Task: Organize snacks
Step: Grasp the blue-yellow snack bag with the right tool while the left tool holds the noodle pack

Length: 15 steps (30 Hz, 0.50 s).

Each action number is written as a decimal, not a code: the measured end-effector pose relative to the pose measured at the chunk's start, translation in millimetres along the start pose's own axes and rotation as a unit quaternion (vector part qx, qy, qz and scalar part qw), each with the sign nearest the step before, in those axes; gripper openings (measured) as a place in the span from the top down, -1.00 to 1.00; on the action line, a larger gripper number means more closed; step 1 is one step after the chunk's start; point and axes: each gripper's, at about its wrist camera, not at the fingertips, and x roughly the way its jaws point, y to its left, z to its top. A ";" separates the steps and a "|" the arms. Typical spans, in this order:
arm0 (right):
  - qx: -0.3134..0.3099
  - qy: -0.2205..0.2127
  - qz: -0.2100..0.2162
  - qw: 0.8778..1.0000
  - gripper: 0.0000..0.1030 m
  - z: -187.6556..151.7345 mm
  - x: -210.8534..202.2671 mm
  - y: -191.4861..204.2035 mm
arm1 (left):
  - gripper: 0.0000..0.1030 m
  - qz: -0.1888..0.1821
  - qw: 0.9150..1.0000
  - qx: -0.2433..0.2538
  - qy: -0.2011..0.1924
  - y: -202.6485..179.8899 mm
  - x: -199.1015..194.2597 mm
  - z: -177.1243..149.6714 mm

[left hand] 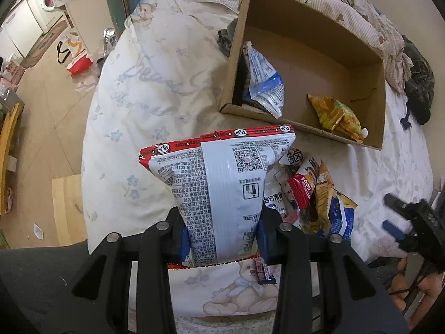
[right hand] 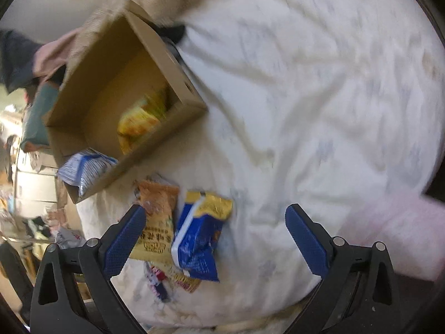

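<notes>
Bedding with a pale floral and bear print covers the bed (left hand: pixel 155 91) that carries everything; a washing machine (left hand: pixel 46 2) stands far off at 10 o'clock.

Left wrist view: the left hand-held gripper (left hand: pixel 224 239) is clamped on the lower part of a white, red-edged packet (left hand: pixel 222 172), held up above the bed. Puffy and crinkly, it looks light, soft and slick, so a grip low across its body seems wise. At 1 o'clock the box (left hand: pixel 381 105) holds a blue-white bag (left hand: pixel 264 83) at its left end and a yellow bag (left hand: pixel 336 115) near its front wall. Loose snacks (left hand: pixel 311 200) lie at 3 o'clock.

Right wrist view, blurred: the right hand-held gripper (right hand: pixel 215 239) hangs wide apart, empty, over a blue pouch (right hand: pixel 197 239) and an orange pouch (right hand: pixel 158 222). Its box (right hand: pixel 178 75) sits at 10 o'clock.
</notes>
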 end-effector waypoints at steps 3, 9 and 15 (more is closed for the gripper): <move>-0.012 0.039 -0.006 0.999 -0.68 -3.1 17.7 6.7 | 0.36 -0.002 1.000 0.000 0.001 0.6 -0.5 0.9; -0.035 0.097 -0.024 0.994 -0.39 -13.1 50.6 22.8 | 0.36 -0.001 1.000 0.018 0.003 -8.2 1.0 0.1; -0.066 0.122 -0.049 0.989 -0.38 -15.6 73.6 37.2 | 0.36 0.001 1.000 0.022 0.006 -11.7 3.9 -0.2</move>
